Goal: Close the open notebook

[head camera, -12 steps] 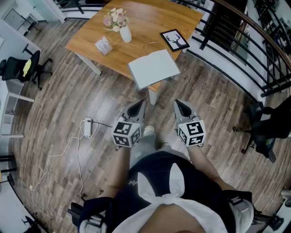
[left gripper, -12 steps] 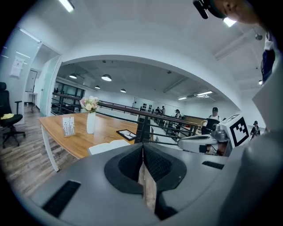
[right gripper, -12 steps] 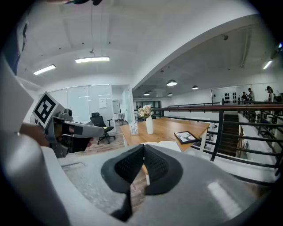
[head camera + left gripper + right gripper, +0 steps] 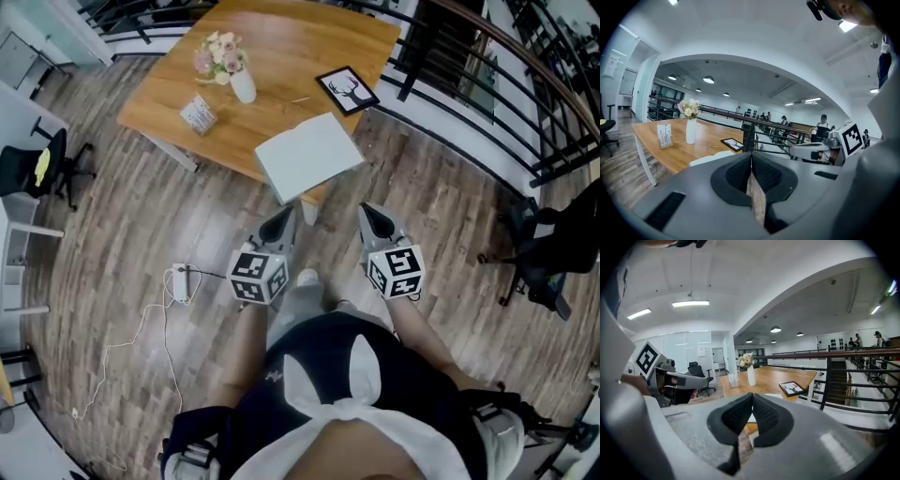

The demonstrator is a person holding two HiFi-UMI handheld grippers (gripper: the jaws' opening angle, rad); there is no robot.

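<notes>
The notebook (image 4: 307, 155) lies with pale pages up at the near corner of the wooden table (image 4: 281, 56). It shows as a pale slab (image 4: 710, 158) in the left gripper view and as a white patch (image 4: 749, 418) behind the jaws in the right gripper view. My left gripper (image 4: 289, 215) and right gripper (image 4: 367, 214) are held side by side over the floor, short of the table and pointing at it. Both are shut with nothing between the pads, as the left gripper view (image 4: 751, 157) and the right gripper view (image 4: 752, 397) show.
On the table stand a vase of flowers (image 4: 234, 75), a small card stand (image 4: 198, 113) and a framed picture (image 4: 347, 89). A black railing (image 4: 487, 122) runs on the right. A power strip with cable (image 4: 179, 282) lies on the floor at left. Office chairs (image 4: 42, 164) (image 4: 544, 253) flank the area.
The table and notebook sit slightly lower and further left in the head view than before. Both grippers hold the same pose and stay shut.
</notes>
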